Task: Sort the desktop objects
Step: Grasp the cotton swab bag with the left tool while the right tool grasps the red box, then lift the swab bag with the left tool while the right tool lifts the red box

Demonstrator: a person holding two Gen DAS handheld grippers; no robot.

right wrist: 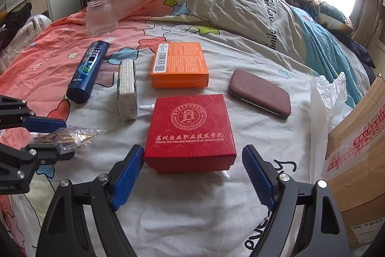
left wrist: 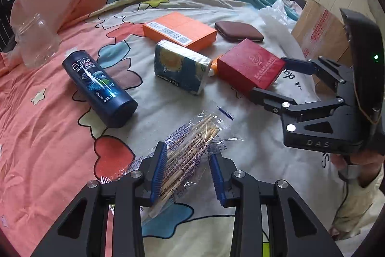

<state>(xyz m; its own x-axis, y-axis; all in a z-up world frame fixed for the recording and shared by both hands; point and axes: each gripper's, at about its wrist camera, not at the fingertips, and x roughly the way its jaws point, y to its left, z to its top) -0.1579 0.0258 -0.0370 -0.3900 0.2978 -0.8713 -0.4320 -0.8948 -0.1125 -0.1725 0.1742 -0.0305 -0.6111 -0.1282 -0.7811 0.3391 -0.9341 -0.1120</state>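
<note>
A clear bag of wooden sticks (left wrist: 190, 146) lies on the bedspread between the blue pads of my left gripper (left wrist: 187, 172), which is open; its left pad touches the bag. In the right wrist view the same bag (right wrist: 69, 136) shows between the fingers of the left gripper (right wrist: 45, 139). A red square box (right wrist: 190, 131) with gold print lies flat, and my right gripper (right wrist: 192, 153) is open with one pad at each side of its near end. The left wrist view shows the right gripper (left wrist: 269, 76) astride the red box (left wrist: 250, 64).
On the bedspread lie a dark blue shampoo bottle (right wrist: 87, 71), a tissue pack (right wrist: 126, 90), an orange box (right wrist: 179, 65) and a brown case (right wrist: 259, 95). A glass jar (right wrist: 101, 16) stands at the back left. At the right are a white plastic bag (right wrist: 329, 93) and a cardboard box (right wrist: 361, 160).
</note>
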